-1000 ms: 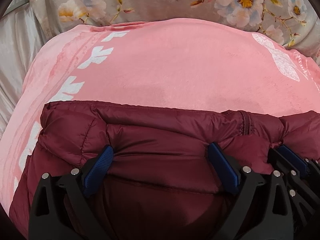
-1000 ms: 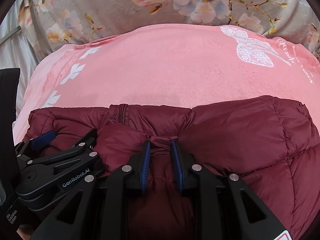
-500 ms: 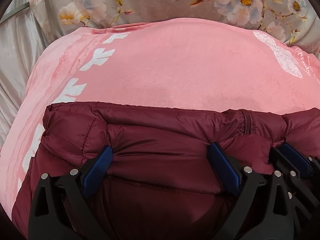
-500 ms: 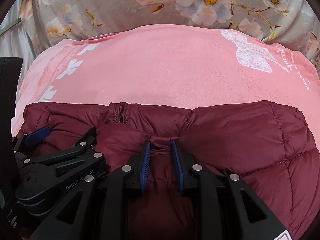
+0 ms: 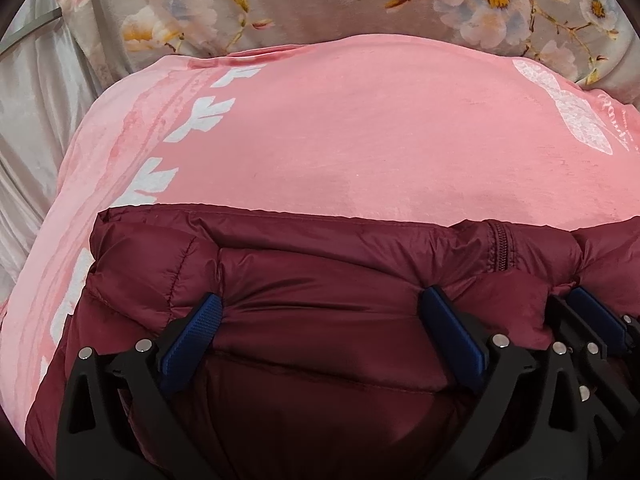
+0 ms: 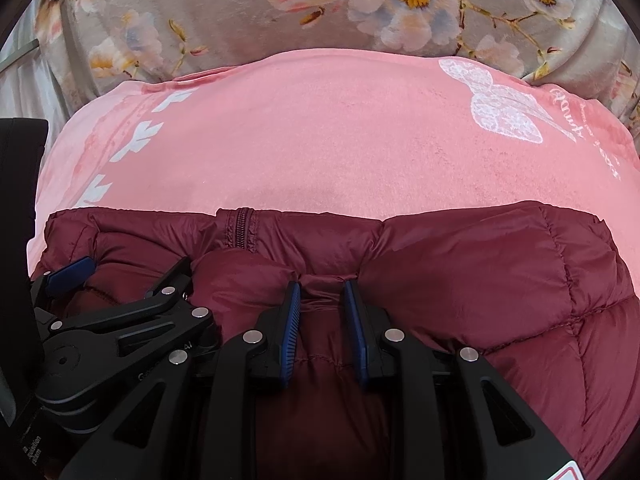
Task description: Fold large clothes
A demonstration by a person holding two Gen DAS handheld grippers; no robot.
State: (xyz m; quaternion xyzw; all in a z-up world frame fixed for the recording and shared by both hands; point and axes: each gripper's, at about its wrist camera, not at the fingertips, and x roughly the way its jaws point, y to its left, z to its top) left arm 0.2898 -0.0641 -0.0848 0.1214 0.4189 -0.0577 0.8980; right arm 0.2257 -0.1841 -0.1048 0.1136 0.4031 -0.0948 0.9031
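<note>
A maroon quilted down jacket [image 5: 320, 280] fills the lower half of both views, lying on a pink blanket [image 5: 360, 128] printed with white leaf shapes down its left side and a white lace-like butterfly motif [image 6: 500, 104] at the upper right. Behind the blanket, across the top of each frame, runs a grey floral bedspread [image 6: 280, 12] with pale blossoms, and a strip of shiny pale fabric [image 5: 32, 112] shows at the far left of the left wrist view.

The left gripper [image 5: 324, 312] sits low in its frame with its jaws spread wide; the blue pads [image 5: 192, 340] press into the puffy fabric on either side of one broad quilted panel, which bulges between them. The right gripper [image 6: 322, 304] sits at the lower centre of its frame with its jaws drawn close, pinching a narrow gathered fold of the jacket between the blue pads [image 6: 292, 332]. The two grippers are just beside each other: each appears at the edge of the other's view.

The jacket's zipper [image 6: 242, 228] runs up to the far edge of the garment, just left of centre in the right wrist view and toward the right in the left wrist view. That far edge lies straight across the blanket.
</note>
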